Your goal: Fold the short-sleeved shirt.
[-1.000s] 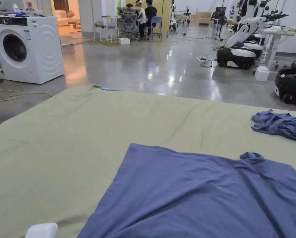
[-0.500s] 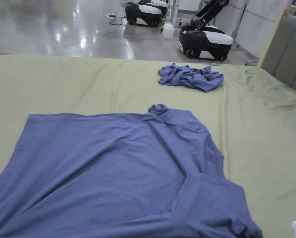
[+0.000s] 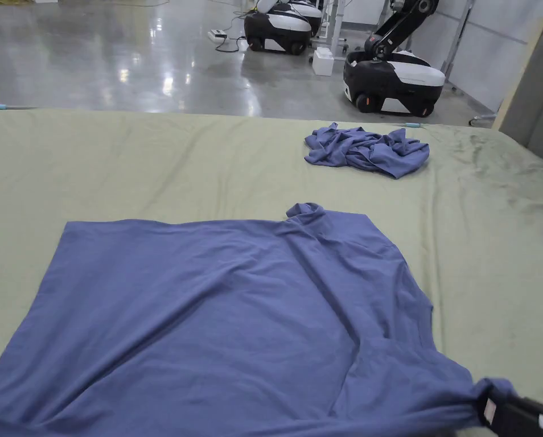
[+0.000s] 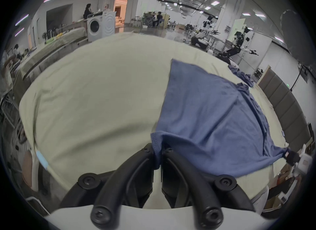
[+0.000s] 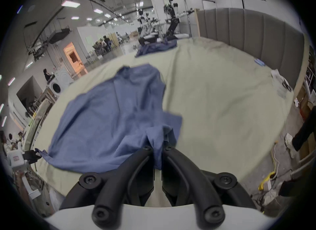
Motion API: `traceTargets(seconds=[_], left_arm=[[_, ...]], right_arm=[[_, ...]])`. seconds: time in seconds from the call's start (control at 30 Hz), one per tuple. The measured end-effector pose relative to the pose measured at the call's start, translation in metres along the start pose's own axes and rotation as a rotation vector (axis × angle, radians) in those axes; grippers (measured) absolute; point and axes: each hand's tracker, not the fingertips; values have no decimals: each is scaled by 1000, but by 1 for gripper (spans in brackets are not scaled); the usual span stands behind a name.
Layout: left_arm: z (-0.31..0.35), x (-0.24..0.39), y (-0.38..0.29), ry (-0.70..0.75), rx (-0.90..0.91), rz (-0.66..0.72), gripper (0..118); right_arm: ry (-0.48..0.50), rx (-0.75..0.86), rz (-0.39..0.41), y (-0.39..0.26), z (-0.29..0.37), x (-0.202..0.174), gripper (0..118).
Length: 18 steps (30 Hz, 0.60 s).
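A blue short-sleeved shirt lies spread on the green bed sheet, with its hem on the left and its collar side on the right. My left gripper is shut on the near hem corner of the shirt. My right gripper is shut on bunched cloth at the near shoulder end of the shirt. In the head view the right gripper pinches that corner at the bottom right. The near edge is pulled taut between both grippers.
A second blue garment lies crumpled at the far side of the bed. Wheeled robots stand on the grey floor beyond it. A padded grey headboard runs along the right. A person's leg and shoe are beside the bed.
The head camera swung from the left of the bed to look down on the shirt. The right gripper has come into the bottom right corner, holding the shirt's near corner.
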Motion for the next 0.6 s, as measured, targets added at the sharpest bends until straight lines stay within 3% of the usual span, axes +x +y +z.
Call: traceTargets(seconds=[0.33, 0.6], left_arm=[[-88, 30, 92, 48, 22, -93, 7], [-153, 32, 82, 94, -94, -123, 7]], right_arm=[[-22, -5, 82, 91, -108, -30, 7], [-58, -125, 57, 89, -180, -25, 7]])
